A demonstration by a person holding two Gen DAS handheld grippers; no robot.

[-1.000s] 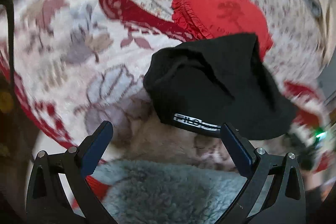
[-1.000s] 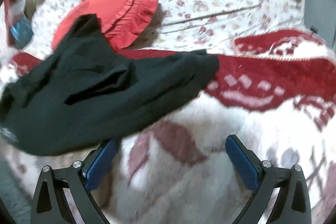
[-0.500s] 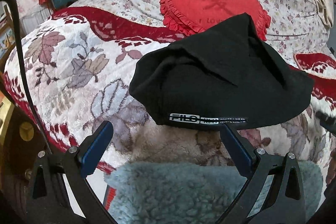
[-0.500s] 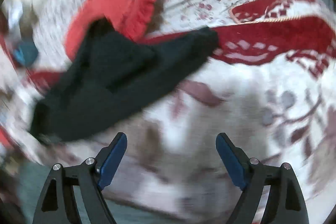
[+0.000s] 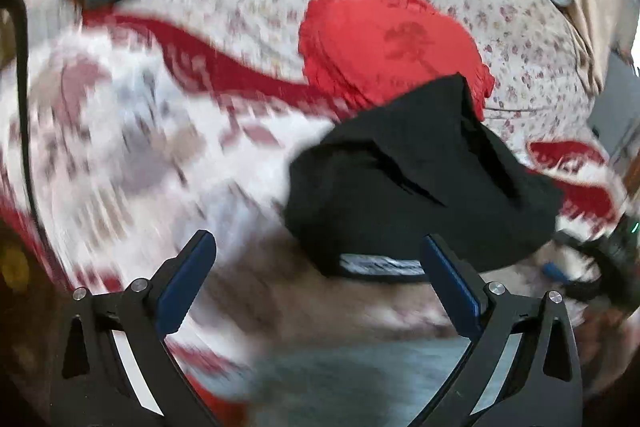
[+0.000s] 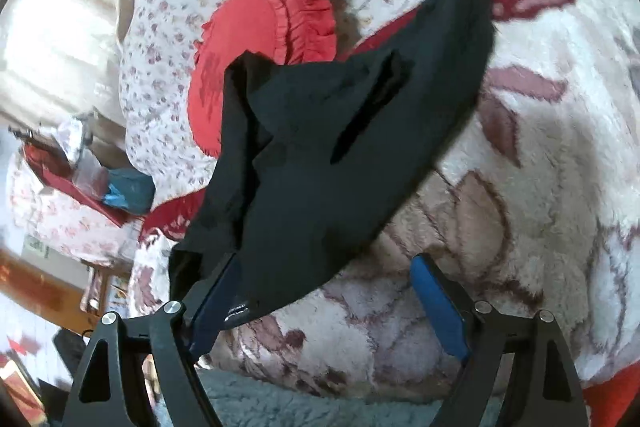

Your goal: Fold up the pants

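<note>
At the bottom of the left wrist view, the left claw point(image 5: 318, 269) stands spread wide with nothing between its blue pads. In the right wrist view, the right claw point(image 6: 326, 285) is also spread; its left blue finger point(image 6: 214, 307) overlaps the lower corner of the pants, though contact cannot be told.

A grey fleece strip point(image 6: 312, 407) crosses the bottom edge. Beyond it, the black pants point(image 6: 332, 163) lie bunched on a plush white blanket point(image 6: 540, 207) with mauve leaves and red borders. Bare blanket fills the right half of the frame.

A white waistband label point(image 5: 382, 264) shows at the pants' near edge, lower centre, too blurred to read.

Farther up, a red frilled cushion point(image 6: 260, 39) sits behind the pants' far edge on a floral bedsheet point(image 6: 168, 39).
</note>
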